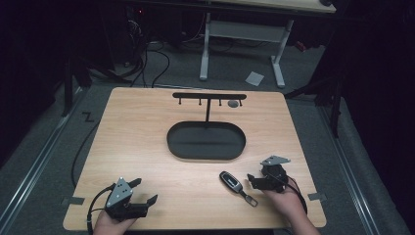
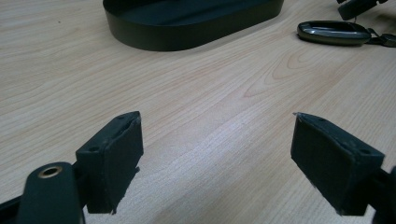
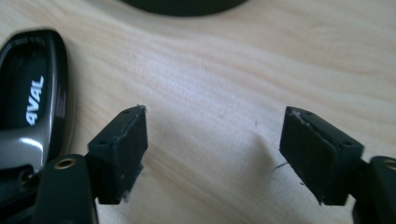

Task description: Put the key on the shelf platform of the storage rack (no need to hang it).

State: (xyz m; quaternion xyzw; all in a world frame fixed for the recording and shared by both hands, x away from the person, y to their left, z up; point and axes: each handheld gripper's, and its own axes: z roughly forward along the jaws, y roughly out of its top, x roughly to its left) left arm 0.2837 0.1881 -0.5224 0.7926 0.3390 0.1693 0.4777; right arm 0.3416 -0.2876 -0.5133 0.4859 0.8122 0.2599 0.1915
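High view: your left gripper (image 1: 145, 192) sits well left of the key fob (image 1: 231, 180), jaws apart, empty; your right gripper (image 1: 253, 179) is just right of the fob, released; the tray (image 1: 206, 140) lies beyond the fob on the table (image 1: 147, 132). Left gripper view: jaws wide, nothing between, fob (image 2: 333, 32) far ahead right, tray (image 2: 187, 18) left of it. Right gripper view: jaws spread over bare wood, fob (image 3: 32, 98) just beside the left jaw.

Bare tabletop (image 1: 147, 147) ahead of left gripper (image 1: 142, 192), jaws apart. Oval tray (image 1: 206, 140) with upright hook stand (image 1: 209, 96) blocks centre. Key fob (image 1: 231, 181) lies just beside right gripper (image 1: 254, 180).
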